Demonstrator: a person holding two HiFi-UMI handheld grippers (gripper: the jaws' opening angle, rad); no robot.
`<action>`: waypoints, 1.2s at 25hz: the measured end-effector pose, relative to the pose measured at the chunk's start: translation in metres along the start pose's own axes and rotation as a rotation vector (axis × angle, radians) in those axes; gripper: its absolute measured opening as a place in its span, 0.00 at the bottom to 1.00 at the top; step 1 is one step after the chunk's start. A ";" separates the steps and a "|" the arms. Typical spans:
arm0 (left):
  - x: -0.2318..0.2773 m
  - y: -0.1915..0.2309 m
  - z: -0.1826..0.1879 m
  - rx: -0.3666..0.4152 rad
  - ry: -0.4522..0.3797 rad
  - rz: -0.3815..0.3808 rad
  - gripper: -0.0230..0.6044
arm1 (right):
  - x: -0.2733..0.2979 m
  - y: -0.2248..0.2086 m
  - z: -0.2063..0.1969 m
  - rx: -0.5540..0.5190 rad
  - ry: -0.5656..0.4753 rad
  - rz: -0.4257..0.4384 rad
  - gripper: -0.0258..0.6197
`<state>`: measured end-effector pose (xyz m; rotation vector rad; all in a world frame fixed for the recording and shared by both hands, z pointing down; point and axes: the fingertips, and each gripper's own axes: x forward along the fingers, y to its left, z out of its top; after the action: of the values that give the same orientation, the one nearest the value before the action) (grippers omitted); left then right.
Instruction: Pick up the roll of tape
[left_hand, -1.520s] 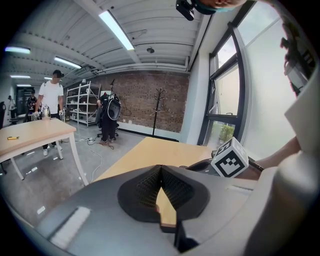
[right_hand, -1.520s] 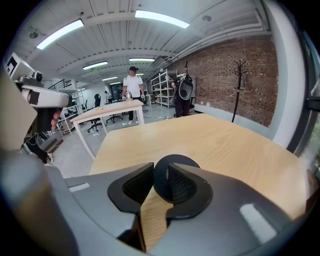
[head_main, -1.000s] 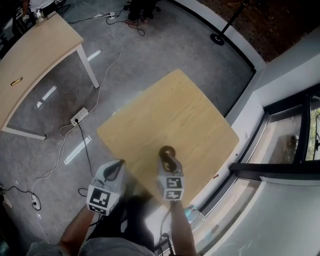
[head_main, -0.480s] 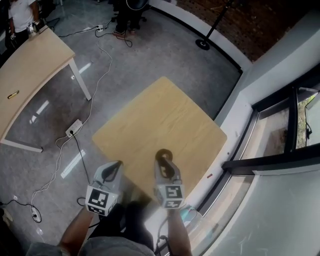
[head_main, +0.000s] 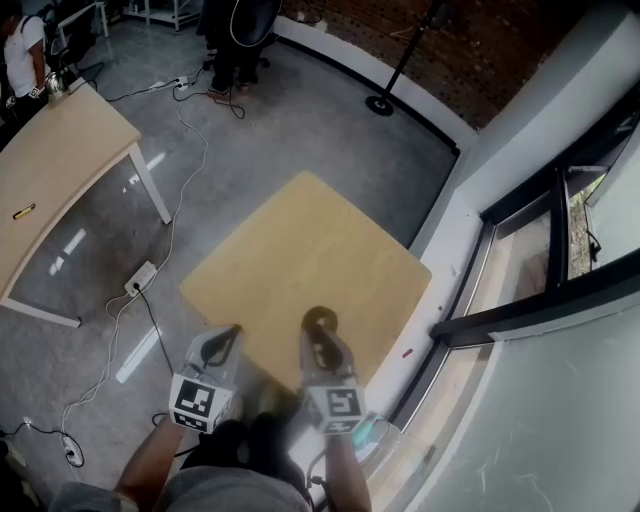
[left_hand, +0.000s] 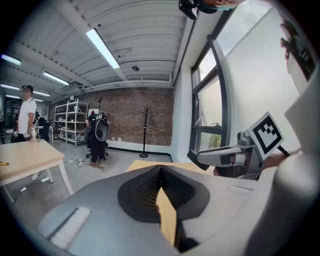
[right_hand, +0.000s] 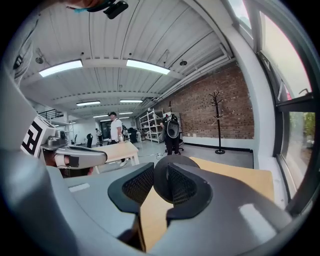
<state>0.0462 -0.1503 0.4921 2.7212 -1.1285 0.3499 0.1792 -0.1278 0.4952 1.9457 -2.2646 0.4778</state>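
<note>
I have the right gripper (right_hand: 159, 186) clamped across the band of the roll of tape (head_main: 319, 321), over the table (head_main: 300, 250), left gripper (left_hand: 161, 187) jaws together and empty; I judge the roll light, stiff and smooth.
</note>
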 end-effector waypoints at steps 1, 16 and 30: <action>-0.002 0.000 0.004 0.002 -0.007 0.000 0.04 | -0.004 0.002 0.004 0.003 -0.010 -0.004 0.20; -0.029 -0.034 0.067 0.061 -0.126 -0.091 0.04 | -0.074 0.015 0.057 0.015 -0.149 -0.069 0.20; -0.040 -0.038 0.108 0.098 -0.234 -0.103 0.04 | -0.098 0.020 0.088 -0.040 -0.226 -0.102 0.20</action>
<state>0.0618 -0.1243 0.3749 2.9543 -1.0431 0.0751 0.1862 -0.0603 0.3804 2.1804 -2.2660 0.2090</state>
